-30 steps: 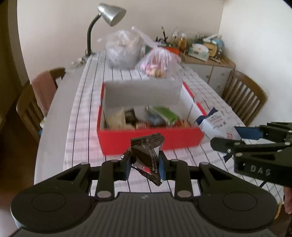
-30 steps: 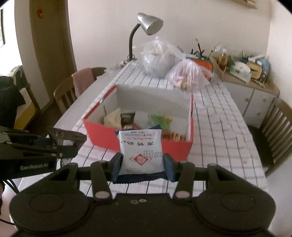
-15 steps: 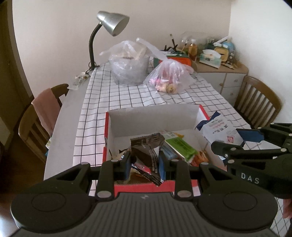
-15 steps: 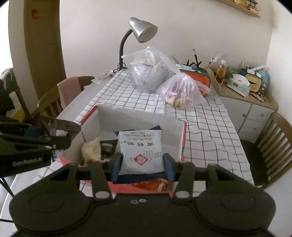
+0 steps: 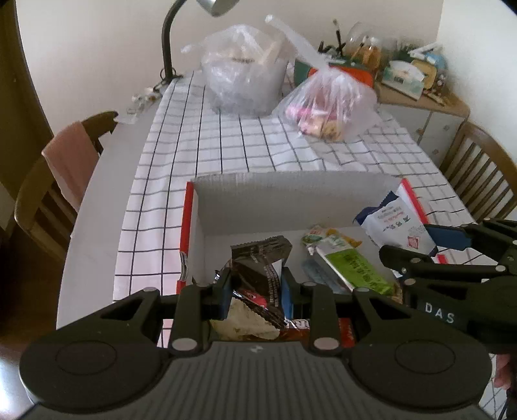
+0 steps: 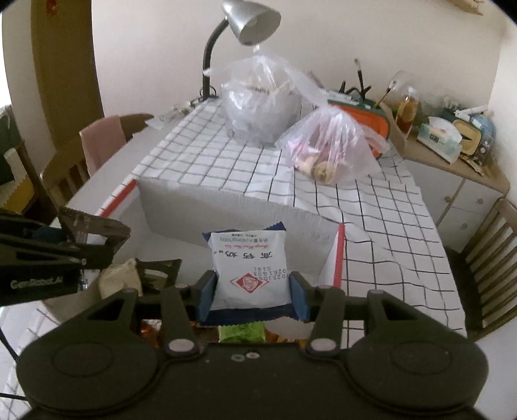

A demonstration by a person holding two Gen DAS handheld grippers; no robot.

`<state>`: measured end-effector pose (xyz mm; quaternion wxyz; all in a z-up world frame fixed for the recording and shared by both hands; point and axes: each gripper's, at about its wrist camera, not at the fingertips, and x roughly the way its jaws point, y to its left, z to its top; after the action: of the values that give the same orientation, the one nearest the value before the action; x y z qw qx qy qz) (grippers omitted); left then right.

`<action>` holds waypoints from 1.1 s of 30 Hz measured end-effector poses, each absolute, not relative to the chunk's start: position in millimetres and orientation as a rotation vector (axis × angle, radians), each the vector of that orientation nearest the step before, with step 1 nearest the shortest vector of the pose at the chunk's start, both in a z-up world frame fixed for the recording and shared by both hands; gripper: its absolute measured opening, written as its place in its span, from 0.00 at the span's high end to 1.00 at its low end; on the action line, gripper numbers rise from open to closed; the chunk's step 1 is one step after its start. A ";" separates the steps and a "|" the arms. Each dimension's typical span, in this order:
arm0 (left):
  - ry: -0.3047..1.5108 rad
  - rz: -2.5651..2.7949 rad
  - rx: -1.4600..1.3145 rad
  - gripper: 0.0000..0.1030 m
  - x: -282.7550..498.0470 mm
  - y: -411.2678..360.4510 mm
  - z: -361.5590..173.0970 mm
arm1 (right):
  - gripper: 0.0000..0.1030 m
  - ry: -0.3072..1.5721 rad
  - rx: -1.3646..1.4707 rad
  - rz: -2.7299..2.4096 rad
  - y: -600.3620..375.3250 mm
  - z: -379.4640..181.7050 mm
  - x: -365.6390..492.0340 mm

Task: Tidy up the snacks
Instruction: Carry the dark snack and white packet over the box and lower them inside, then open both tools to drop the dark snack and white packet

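Both of your tools have pushed forward over the red box (image 5: 185, 232), which a second ago sat well ahead of them and now lies right beneath. Your left tool (image 5: 255, 287) is clenched on a dark crumpled snack wrapper (image 5: 261, 261), holding it above the box's near left corner, over a pale packet (image 5: 242, 320) already lying inside. Your right tool (image 6: 252, 290) is clamped on a white snack pouch (image 6: 250, 268) with a blue edge and a red diamond mark, pads pressed to both its sides; that pouch hangs over the right end of the box, close to the inner right wall. From the left view you can see a green-labelled snack bar (image 5: 349, 265) resting on the box floor between the two tools. Beyond the box's tall white back wall, two clear plastic bags (image 6: 329, 148) sit on the checked cloth of the surface (image 6: 387, 232) toward its far edge, with a silver desk lamp (image 6: 248, 19) at the far left corner.
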<state>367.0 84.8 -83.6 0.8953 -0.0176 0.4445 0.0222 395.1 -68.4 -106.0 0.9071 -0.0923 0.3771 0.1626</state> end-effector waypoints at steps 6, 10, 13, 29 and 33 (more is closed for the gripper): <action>0.976 0.046 -0.033 0.72 383.4 87.9 -105.2 | 0.54 0.831 -0.221 0.334 -59.2 -130.7 414.6; 1.006 0.039 -0.014 0.72 389.8 85.2 -117.5 | 0.54 0.860 -0.246 0.338 -53.1 -142.3 420.7; 1.028 0.028 -0.008 0.72 393.0 84.1 -124.1 | 0.54 0.877 -0.252 0.347 -51.2 -148.3 422.5; 1.052 0.047 0.026 0.70 392.3 77.4 -133.4 | 0.44 0.880 -0.233 0.348 -51.3 -151.3 416.8; 1.034 0.048 0.011 0.68 384.6 80.7 -125.6 | 0.39 0.860 -0.217 0.354 -53.1 -142.0 410.7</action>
<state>384.6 80.7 -125.6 0.8690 0.0053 0.4942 0.0229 410.7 -53.1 -142.0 0.8883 -0.1042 0.4137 0.1703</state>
